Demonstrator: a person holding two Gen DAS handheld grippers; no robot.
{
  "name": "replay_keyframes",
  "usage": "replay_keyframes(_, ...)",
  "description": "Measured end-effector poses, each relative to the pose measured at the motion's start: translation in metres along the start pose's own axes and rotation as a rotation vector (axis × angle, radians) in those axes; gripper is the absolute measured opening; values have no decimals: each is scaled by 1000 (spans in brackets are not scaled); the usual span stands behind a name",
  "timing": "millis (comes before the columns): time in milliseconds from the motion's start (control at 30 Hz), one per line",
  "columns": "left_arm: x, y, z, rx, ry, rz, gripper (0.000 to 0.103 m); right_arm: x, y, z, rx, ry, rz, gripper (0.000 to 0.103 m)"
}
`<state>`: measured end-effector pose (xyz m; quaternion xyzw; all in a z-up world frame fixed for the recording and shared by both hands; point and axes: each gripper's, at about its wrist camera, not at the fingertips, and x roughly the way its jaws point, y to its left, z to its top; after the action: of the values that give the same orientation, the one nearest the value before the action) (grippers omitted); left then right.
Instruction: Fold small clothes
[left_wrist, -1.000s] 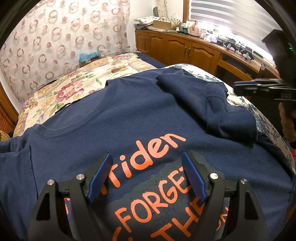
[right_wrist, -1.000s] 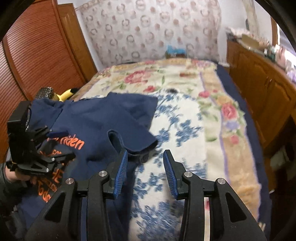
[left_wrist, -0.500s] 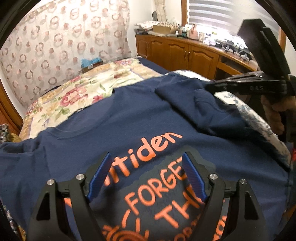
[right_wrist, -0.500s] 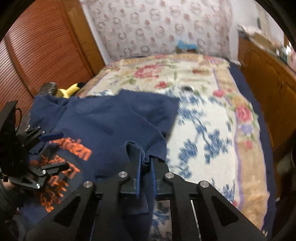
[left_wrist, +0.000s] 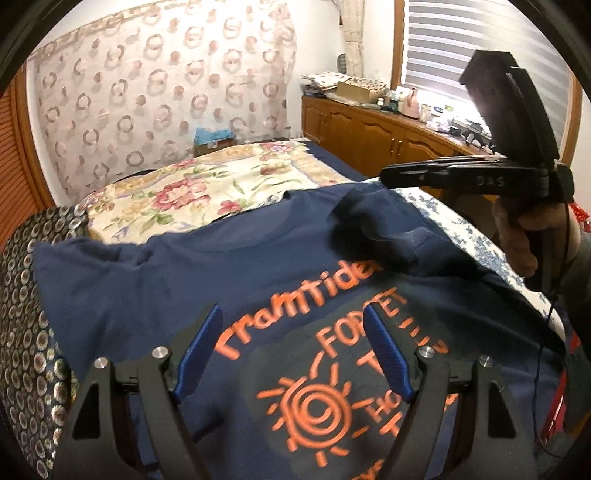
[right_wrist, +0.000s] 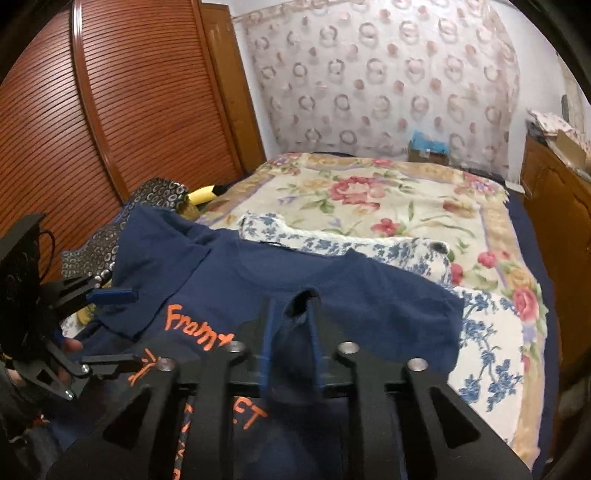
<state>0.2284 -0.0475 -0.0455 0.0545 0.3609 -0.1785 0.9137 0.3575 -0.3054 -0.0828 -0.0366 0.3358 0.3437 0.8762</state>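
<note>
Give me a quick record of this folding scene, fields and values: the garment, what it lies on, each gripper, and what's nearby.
garment: navy T-shirt with orange print, spread out, right sleeve side bunched
surface: bed with floral blanket
left gripper: open, above the print, holding nothing
right gripper: jaws opening, a fold of the shirt between them
under the shirt: blue-and-white floral cloth
nearby: wooden cabinets, slatted wooden door
fold stage: not yet folded flat

Navy T-shirt (left_wrist: 207, 280), orange print facing up: lettering above sun design. Spread across floral bedspread (right_wrist: 388, 195) near its foot end, collar toward patterned wall. One sleeve folded inward over chest; fabric there bunched, raised off bedspread.
</note>
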Motion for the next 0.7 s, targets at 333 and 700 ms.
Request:
replay_keyframes(333,0,16,-19,-52,0,15,79,-17,-5,-24,-13,24,-85,24)
replay_keyframes(700,-3,10,-20,-55,-5,-38,19,-20,-6,-54,-26,73,-107,26)
